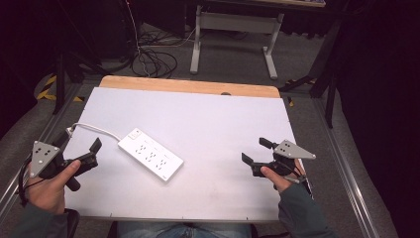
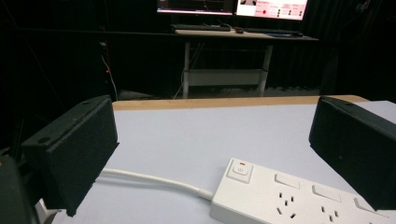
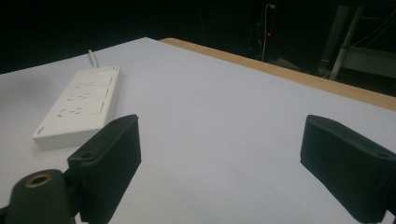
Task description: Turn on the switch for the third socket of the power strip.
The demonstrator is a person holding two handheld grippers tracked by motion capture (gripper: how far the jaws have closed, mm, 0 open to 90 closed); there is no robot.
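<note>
A white power strip (image 1: 151, 153) lies slantwise on the white table top (image 1: 223, 114), left of centre, its white cord (image 1: 94, 129) trailing off toward the left edge. My left gripper (image 1: 80, 141) is open just left of the strip, a hand holding it. In the left gripper view the strip (image 2: 280, 196), with its switch end and cord (image 2: 149, 179), lies low between the wide-apart jaws of the left gripper (image 2: 212, 140). Near the table's right edge my right gripper (image 1: 255, 150) is open and holds nothing. The right gripper view has the strip (image 3: 79, 105) at far left, beyond the right gripper (image 3: 224, 154).
A bare wooden strip (image 1: 188, 87) runs along the table's far edge. Behind it stand a grey desk frame (image 1: 233, 25) and loose cables (image 1: 153, 59) on the floor. Monitors (image 2: 233, 7) glow on that desk. Metal rails (image 1: 346, 168) flank the table.
</note>
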